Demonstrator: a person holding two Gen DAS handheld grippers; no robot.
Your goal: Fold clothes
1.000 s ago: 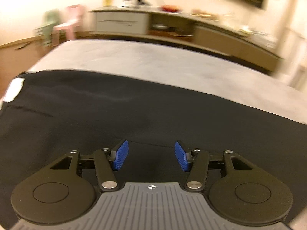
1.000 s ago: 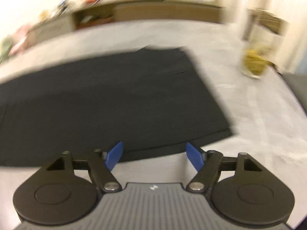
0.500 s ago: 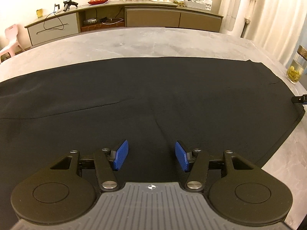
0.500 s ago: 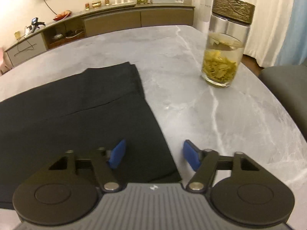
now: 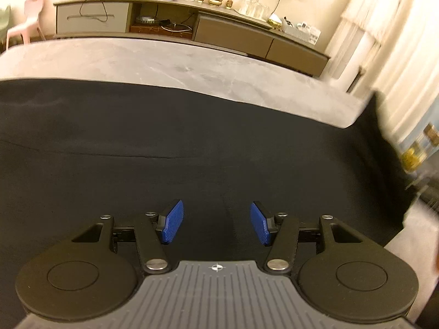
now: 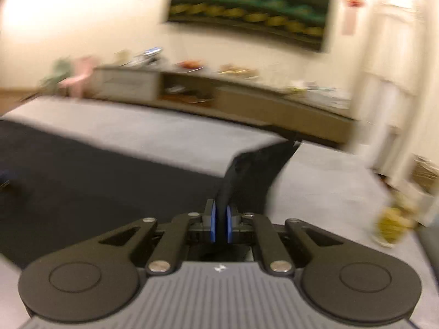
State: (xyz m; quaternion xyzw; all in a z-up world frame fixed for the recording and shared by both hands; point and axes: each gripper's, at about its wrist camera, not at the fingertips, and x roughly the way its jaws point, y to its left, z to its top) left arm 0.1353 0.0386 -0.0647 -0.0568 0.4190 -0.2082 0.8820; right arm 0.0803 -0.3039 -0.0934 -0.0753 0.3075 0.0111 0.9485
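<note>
A black garment (image 5: 192, 142) lies spread across the grey marbled desk (image 5: 170, 63), covering most of its near half; the landmark for everything else here is this garment.

The left tool (image 5: 216, 223) hovers above the near middle of the garment with its blue pads (image 5: 172, 220) standing well apart, released, nothing between them. Whether the pads touch the cloth below cannot be told from the left wrist view.

The right tool (image 6: 219, 226) is at the garment's right end. Its jaws have just been closing, and now the blue pads (image 6: 213, 224) are clenched on a fold of the black cloth — a corner of the garment rises out of the grip in a dark, crumpled peak ahead of the tool, lifted off the desk (image 6: 164, 134). In the left wrist view the same end shows as a raised, blurred black flap at the garment's far right edge. The rest of the garment lies flat, with a faint seam line running across it.

To the right of the lifted corner, on the bare desk, stands a glass jar (image 6: 392, 222) with yellow-green contents, heavily blurred. Beyond the garment's far edge, past the desk, a long low sideboard (image 5: 233, 30) runs along the wall with small items on top, and a pink chair (image 5: 27, 19) stands at its left end. A dark framed picture (image 6: 247, 8) hangs above the sideboard.
</note>
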